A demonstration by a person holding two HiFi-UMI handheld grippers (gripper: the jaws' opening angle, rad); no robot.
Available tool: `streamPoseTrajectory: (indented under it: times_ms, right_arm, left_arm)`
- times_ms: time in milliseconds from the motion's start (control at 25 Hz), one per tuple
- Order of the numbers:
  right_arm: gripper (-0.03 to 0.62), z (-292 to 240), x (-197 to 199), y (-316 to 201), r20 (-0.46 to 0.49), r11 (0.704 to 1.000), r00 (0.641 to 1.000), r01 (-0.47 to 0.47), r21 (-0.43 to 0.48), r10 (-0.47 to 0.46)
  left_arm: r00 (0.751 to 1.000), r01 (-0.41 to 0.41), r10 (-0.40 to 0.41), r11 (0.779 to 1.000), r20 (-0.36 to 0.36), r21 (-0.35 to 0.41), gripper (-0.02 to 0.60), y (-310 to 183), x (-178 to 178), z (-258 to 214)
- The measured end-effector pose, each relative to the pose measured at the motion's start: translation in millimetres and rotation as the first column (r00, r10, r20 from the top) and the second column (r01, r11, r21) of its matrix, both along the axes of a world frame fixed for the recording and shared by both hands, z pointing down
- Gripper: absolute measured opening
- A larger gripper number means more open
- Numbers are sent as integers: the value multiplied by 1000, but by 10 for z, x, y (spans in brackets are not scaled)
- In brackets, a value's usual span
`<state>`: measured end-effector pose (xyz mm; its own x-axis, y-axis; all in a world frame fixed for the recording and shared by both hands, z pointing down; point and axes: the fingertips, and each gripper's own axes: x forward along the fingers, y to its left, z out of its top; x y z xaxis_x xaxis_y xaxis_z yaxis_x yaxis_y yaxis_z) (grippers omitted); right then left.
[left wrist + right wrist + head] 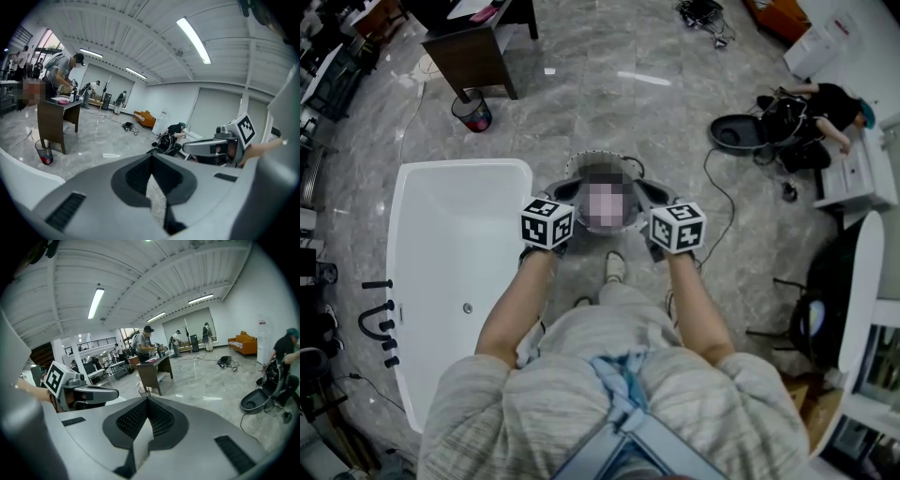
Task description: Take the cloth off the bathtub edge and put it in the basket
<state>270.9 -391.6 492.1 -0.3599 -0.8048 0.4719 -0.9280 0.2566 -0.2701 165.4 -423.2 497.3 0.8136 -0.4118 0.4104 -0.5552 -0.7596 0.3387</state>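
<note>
You hold both grippers side by side out in front of you, above the grey marble floor [609,103]. Your left gripper [151,160] has its jaws pressed together with nothing between the pads; only a thin sliver of floor shows behind them. Your right gripper [146,402] is the same, jaws pressed together and nothing held. In the head view, both point toward a round, dark-rimmed basket [598,156] that stands on the floor just beyond them, partly covered by a blurred patch. The white bathtub [422,234] lies to your left, with its near rim running beside your left forearm. A pale crumpled piece that looks to be the cloth [529,345] shows under that forearm, at the tub's rim and well apart from both grippers. How it lies there you cannot tell, since your arm hides most of it. Black taps [380,319] stand along the tub's far side. Beyond the tub, a small waste bin [472,112] sits beside a dark desk [473,52].
</note>
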Motion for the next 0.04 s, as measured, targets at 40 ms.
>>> streamPoseTrajectory:
  times_ms: [40]
  right_arm:
    - [1, -6, 0, -20, 0, 1000, 1000, 1, 0, -1]
  left_arm:
    - [1000, 1, -1, 1000, 0, 0, 3, -21, -3, -7]
